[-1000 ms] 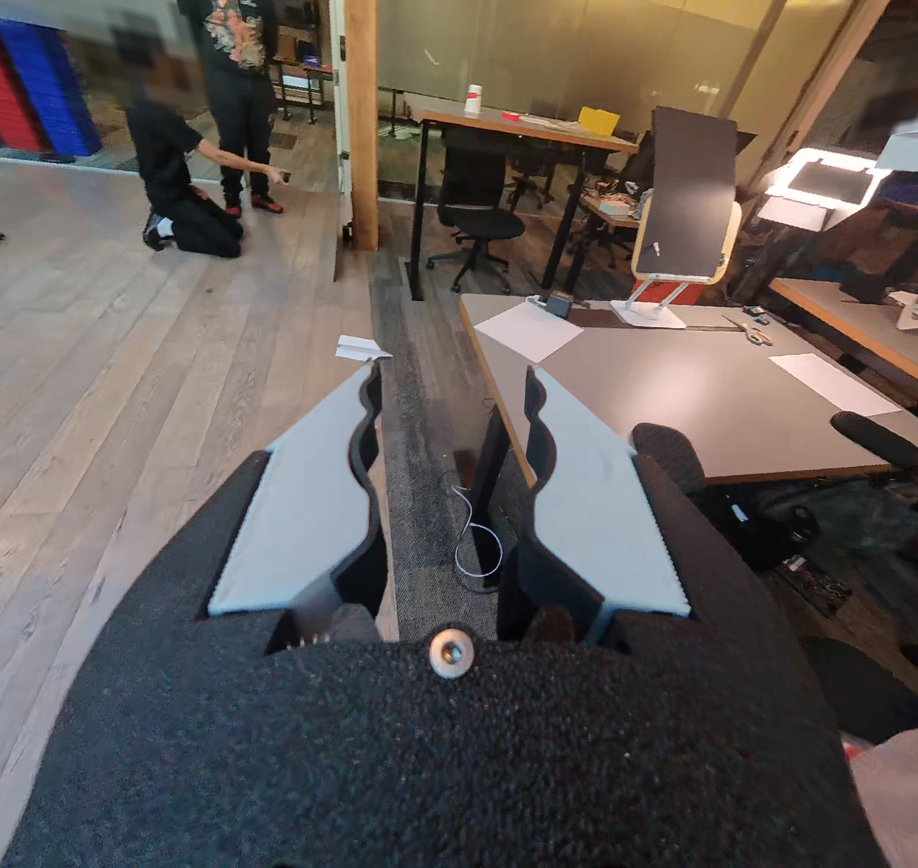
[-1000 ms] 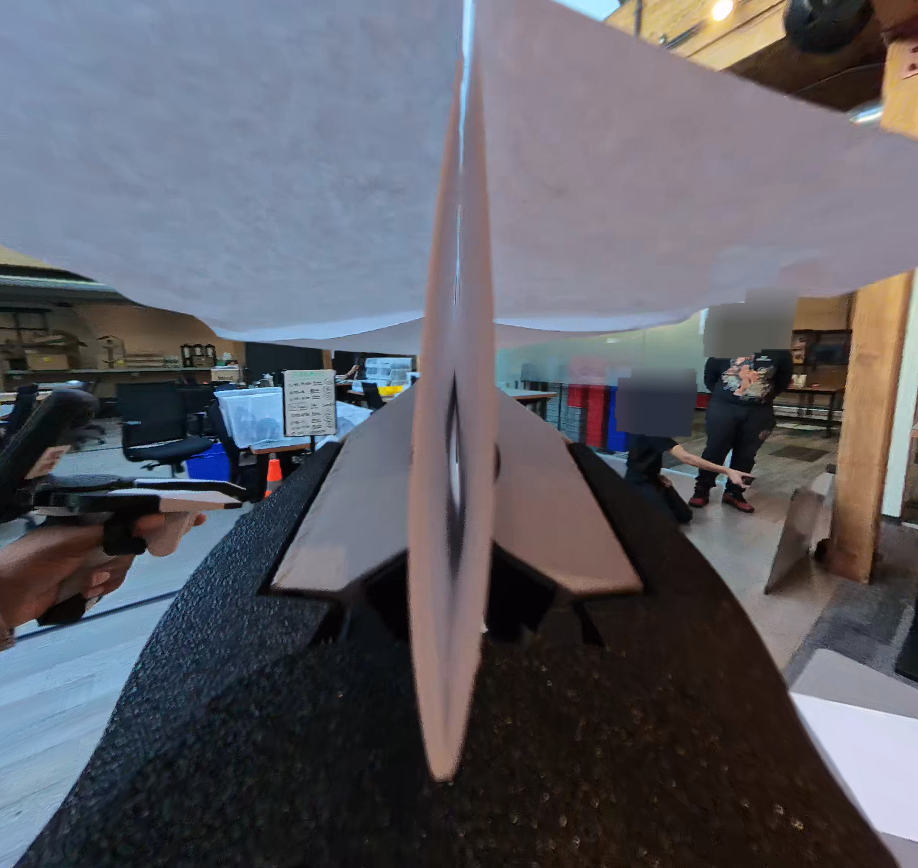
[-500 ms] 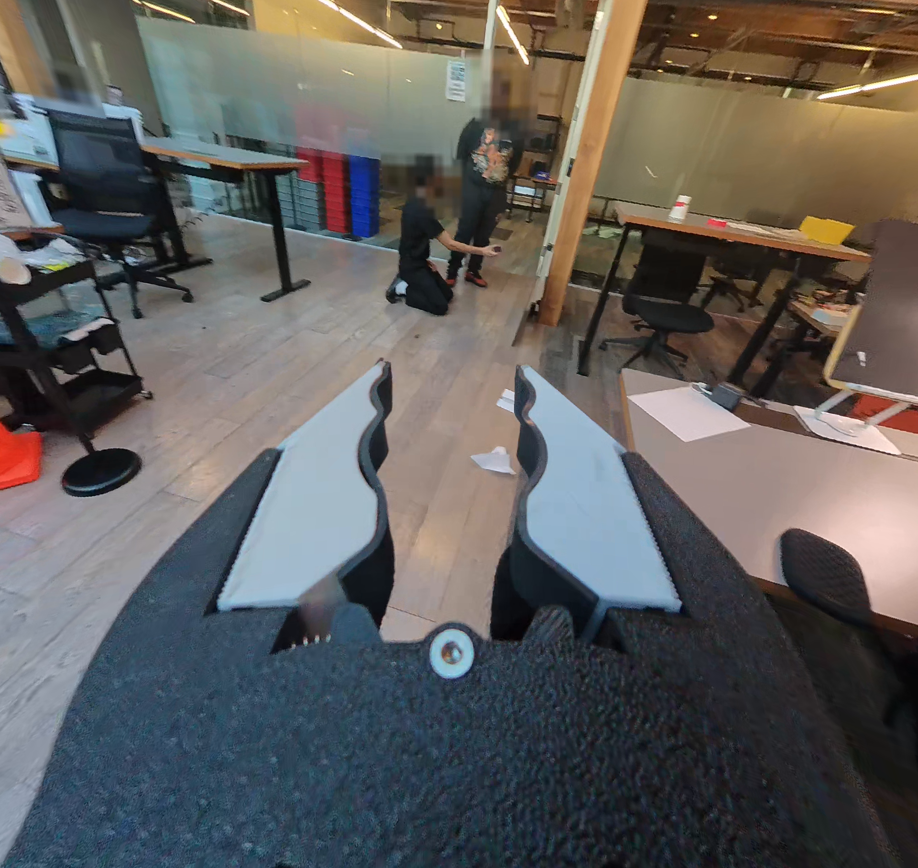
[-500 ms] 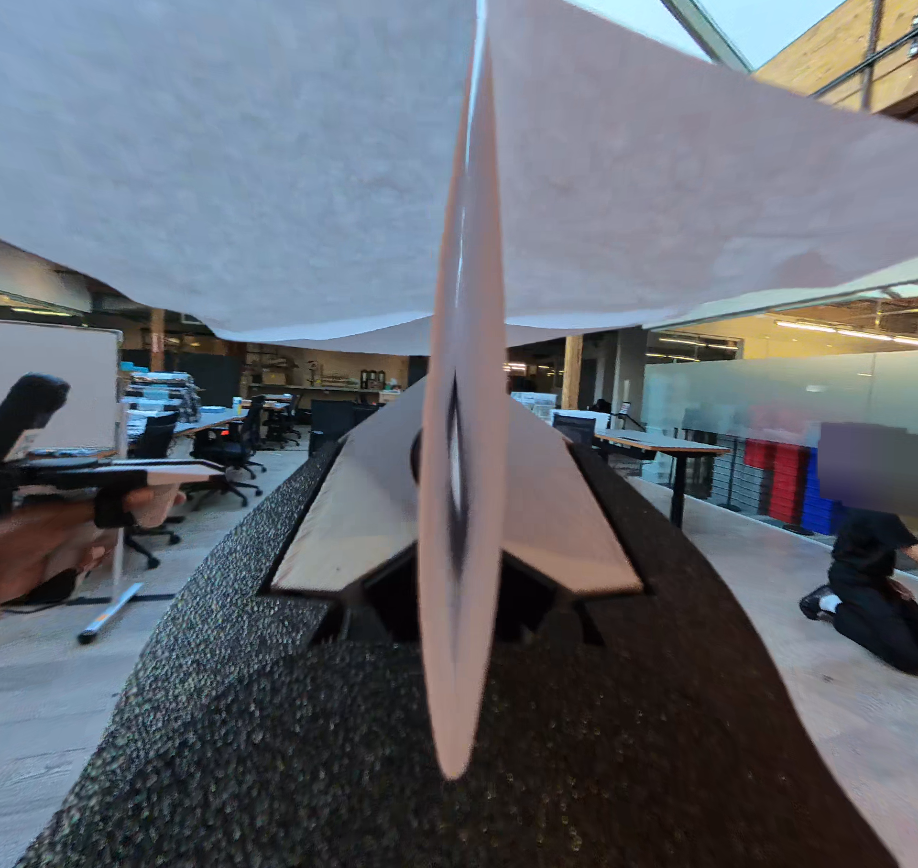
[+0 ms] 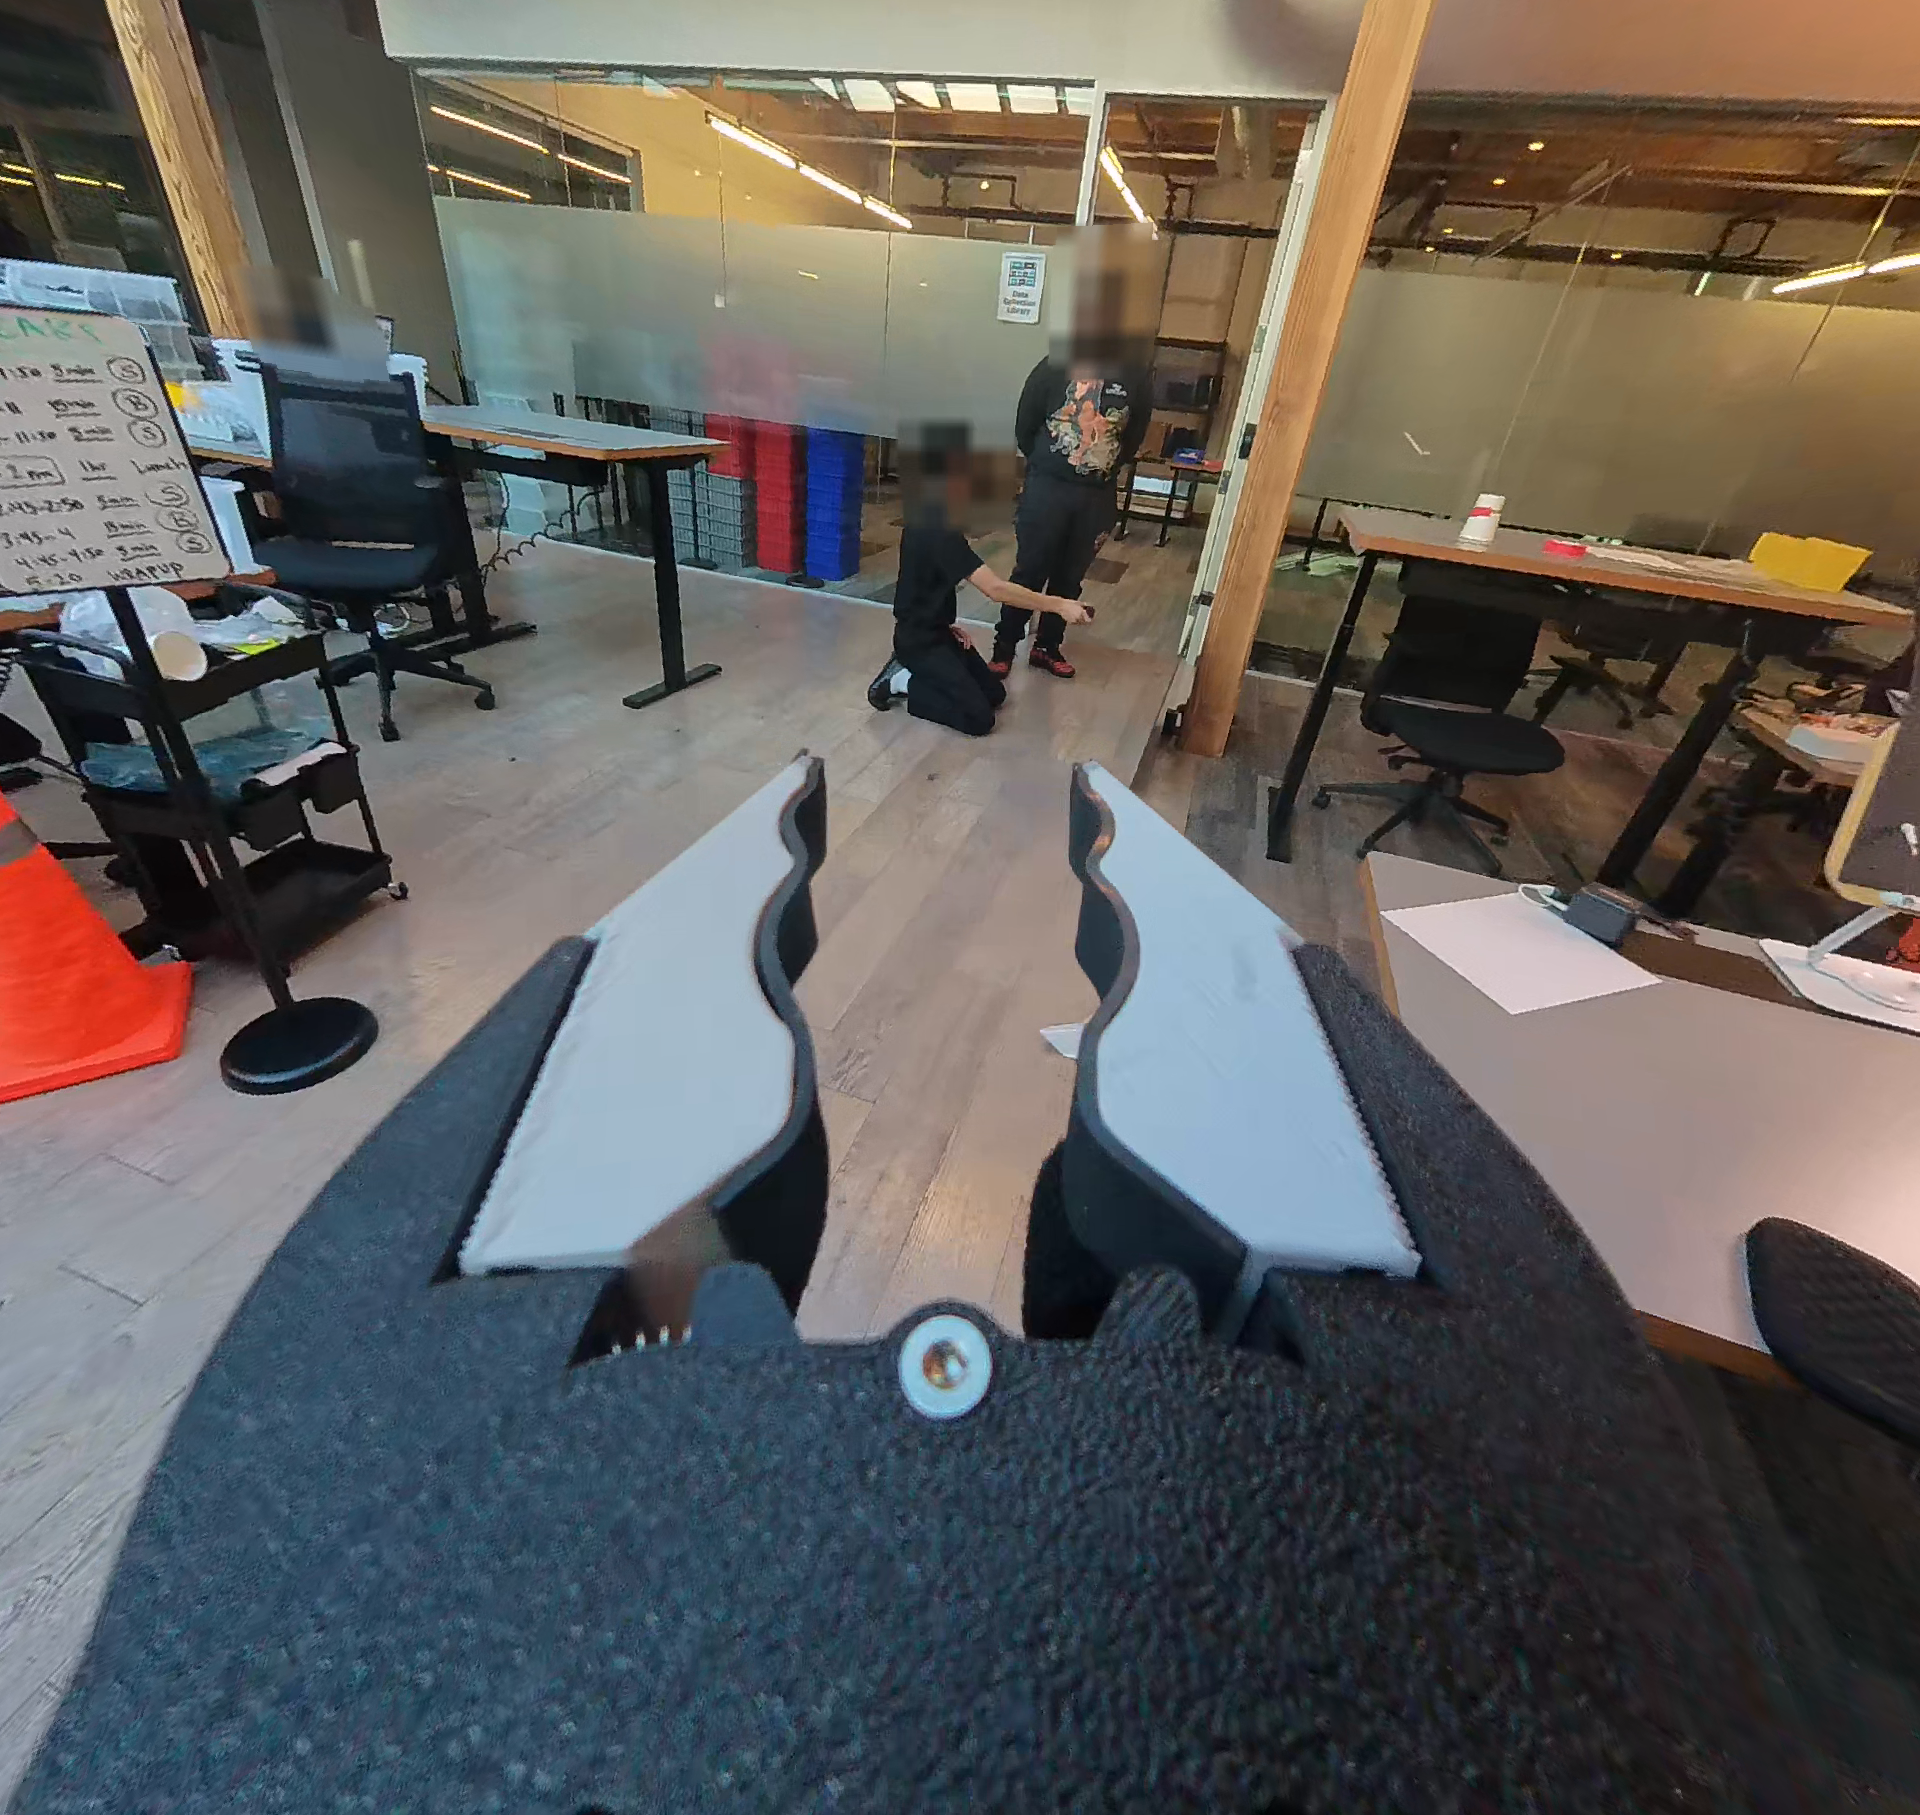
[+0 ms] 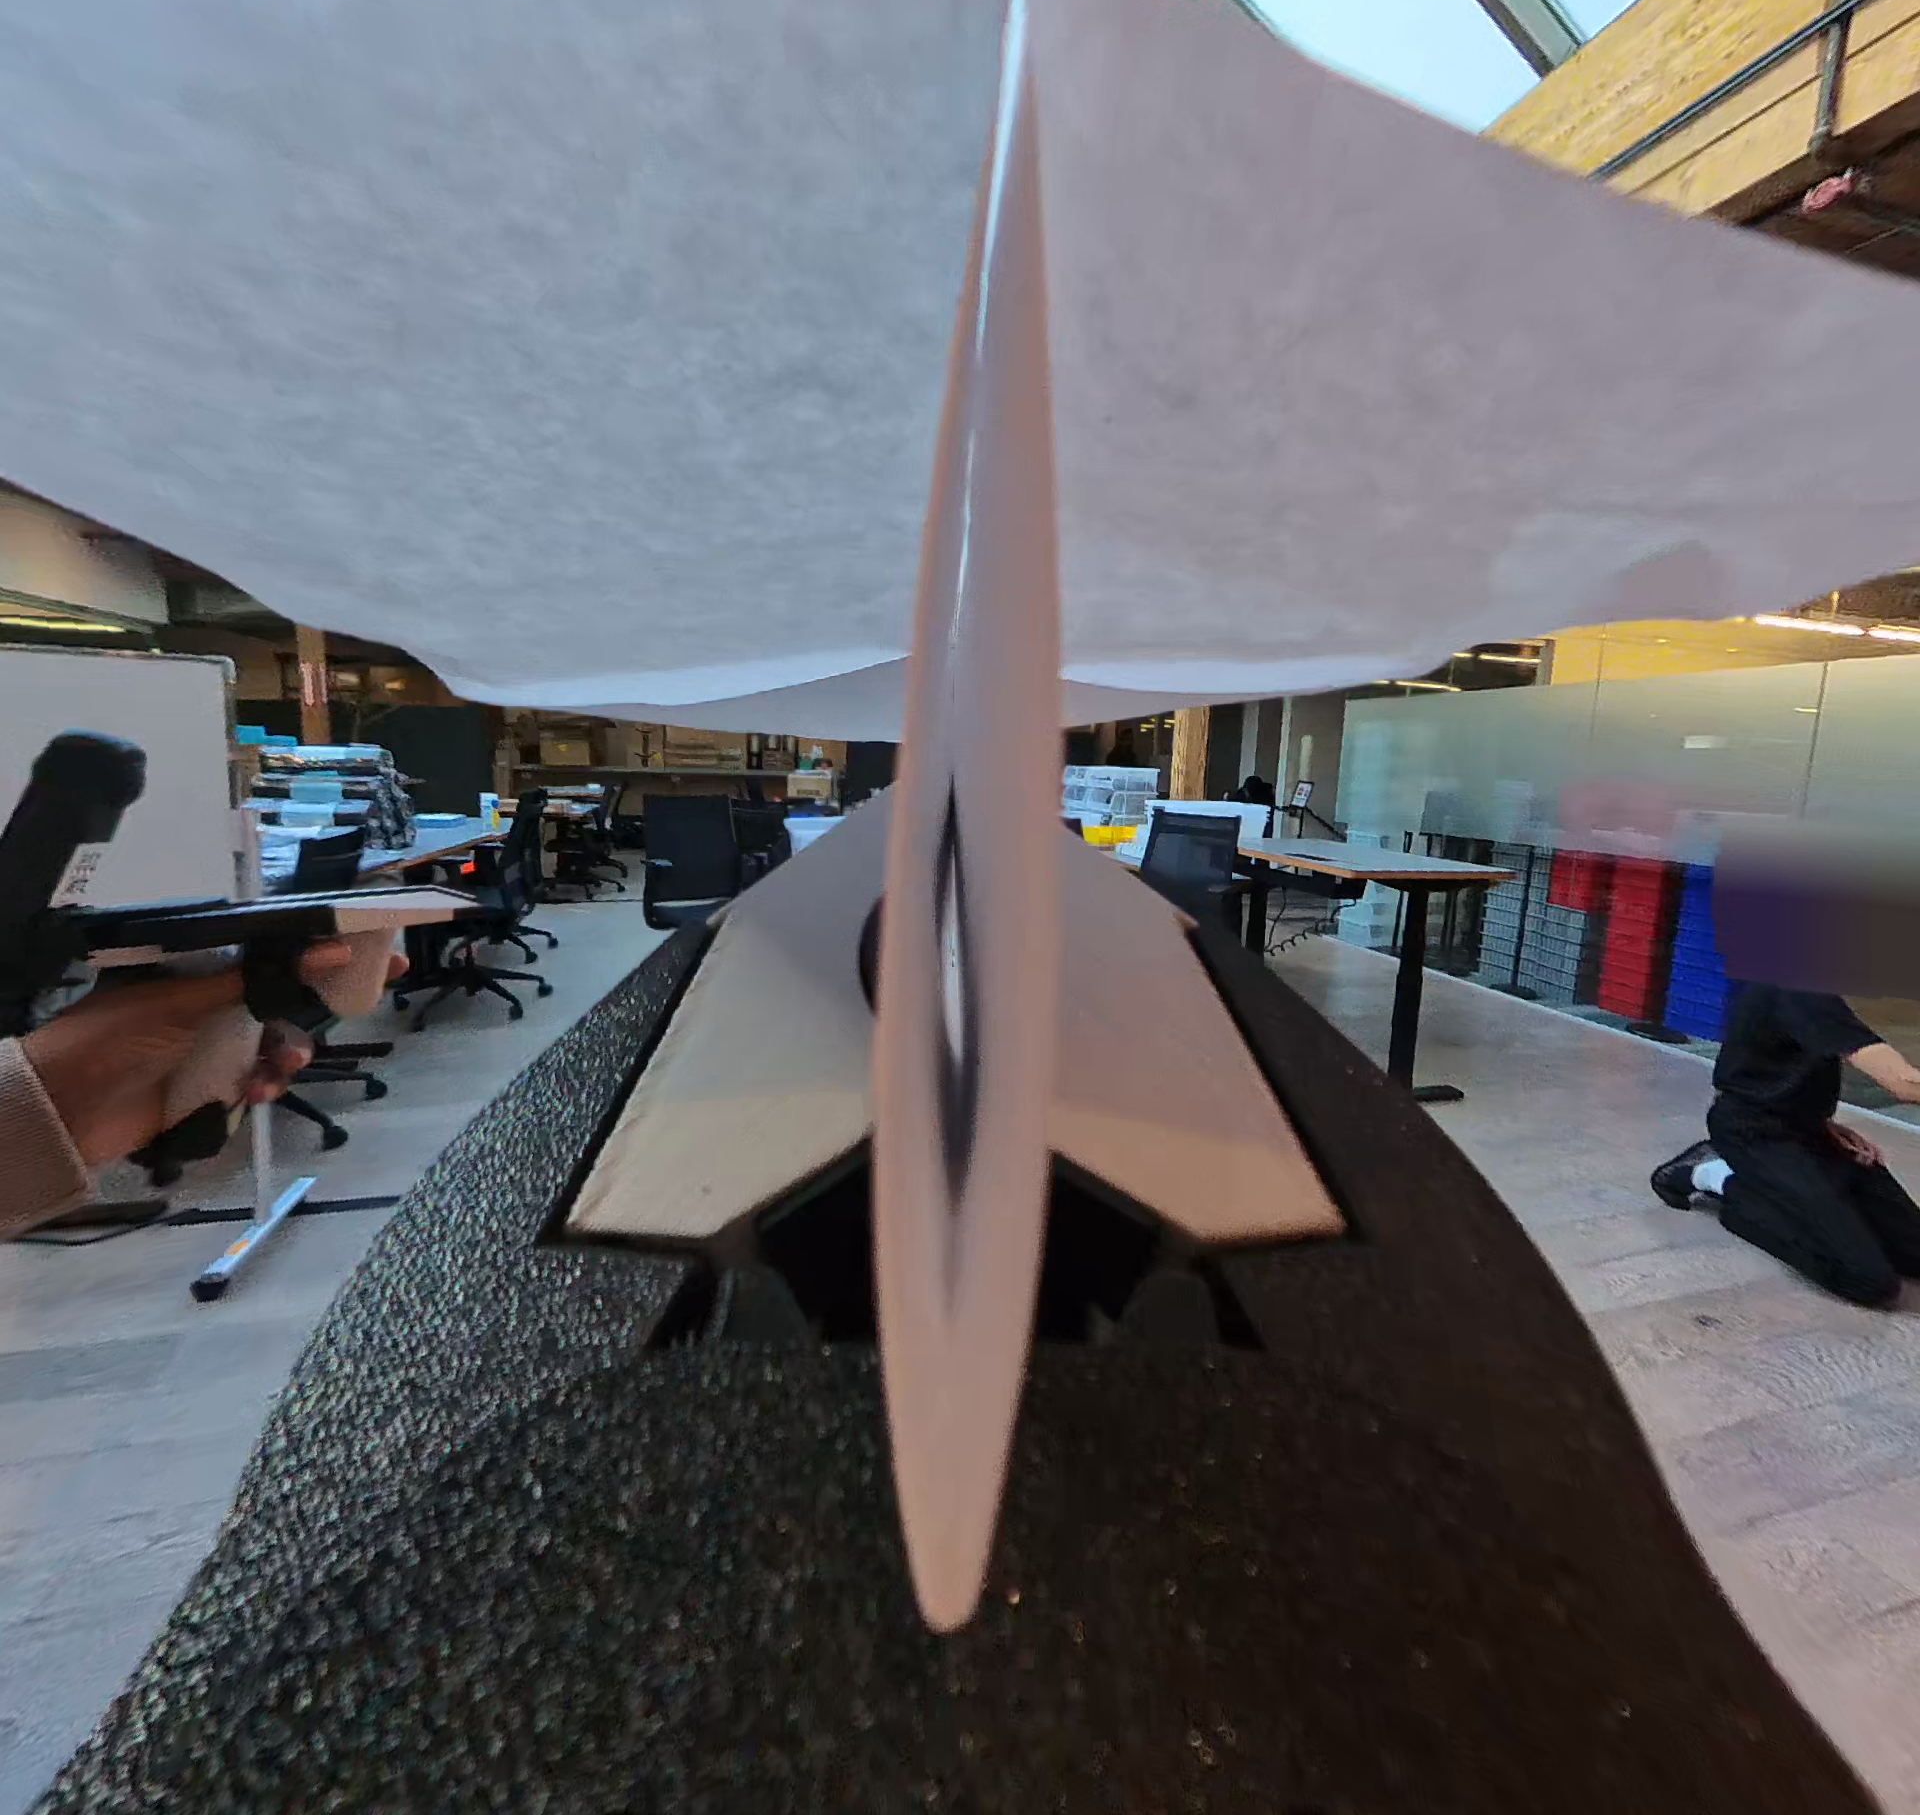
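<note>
My right gripper [image 6: 961, 809] is shut on the keel of a white paper airplane [image 6: 966, 1038]. Its wings [image 6: 520, 311] spread wide above the fingers and hide the upper half of the right wrist view. My left gripper [image 5: 945, 789] is open and empty, held in the air over the wood floor. It also shows at the left of the right wrist view [image 6: 312, 918], held by a hand [image 6: 145, 1069]. Another paper airplane [image 5: 1062, 1038] lies on the floor, partly hidden behind my left gripper's right finger.
A grey table [image 5: 1662, 1090] with a sheet of paper [image 5: 1517, 955] is at the right. Two people [image 5: 940, 622] are on the floor ahead, by a wooden post [image 5: 1309, 331]. An orange cone [image 5: 62, 965], a black cart [image 5: 218, 799] and a sign stand are at the left. One gripper's finger ends stand about 40 cm off the other's.
Both grippers have swung to the left and tilted up, so more of the open floor and room shows. The right gripper keeps its hold on the paper airplane. The left stays open.
</note>
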